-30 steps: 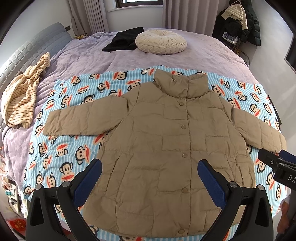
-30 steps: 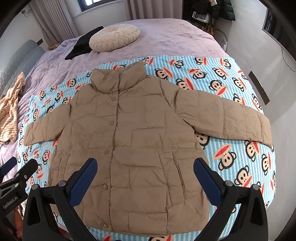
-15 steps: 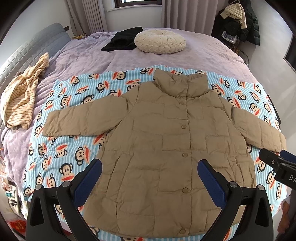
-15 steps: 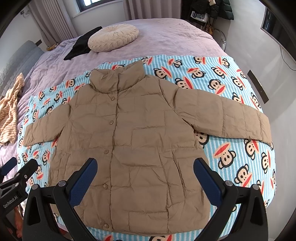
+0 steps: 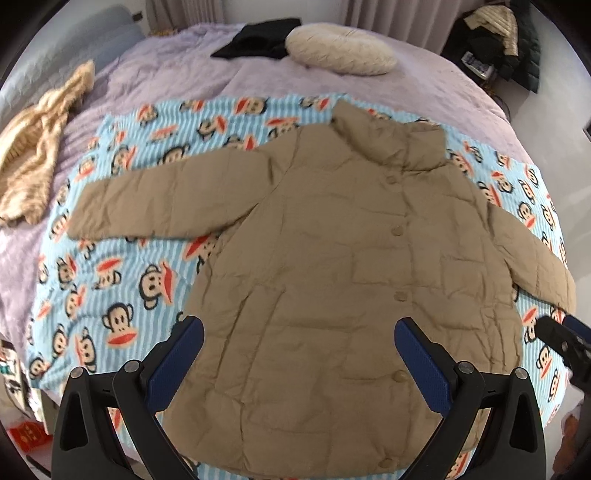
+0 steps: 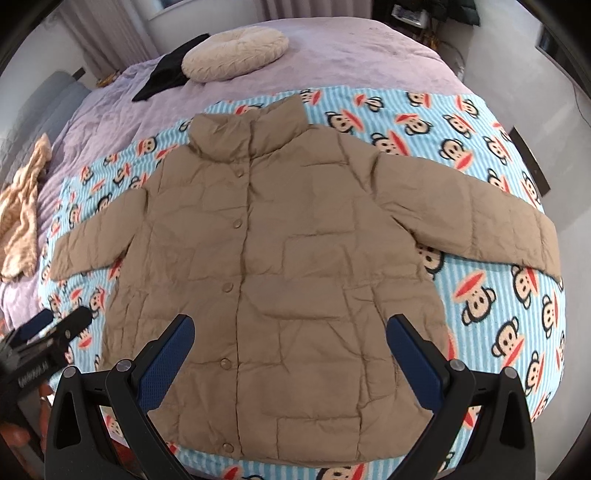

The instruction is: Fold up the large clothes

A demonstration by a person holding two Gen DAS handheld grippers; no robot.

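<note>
A wide bed (image 6: pixel 369 55) with a lilac quilt fills the room, a blue-striped monkey-print blanket (image 6: pixel 480 258) spread over it. At twelve o'clock a round cream cushion (image 6: pixel 236 51) lies beside a black garment (image 6: pixel 166 74); curtains (image 5: pixel 388 14) hang behind. At one o'clock dark coats (image 5: pixel 513 44) hang against the pale wall

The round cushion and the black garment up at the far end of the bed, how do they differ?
The round cushion is cream, plump and holds a neat disc shape with a dimpled centre; the black garment is dark, flat and loosely crumpled. The cushion lies nearer the middle of the bed, the garment towards the headboard side, with the cushion's edge against it. Both lie on the lilac bedspread, beyond the tan jacket.
</note>
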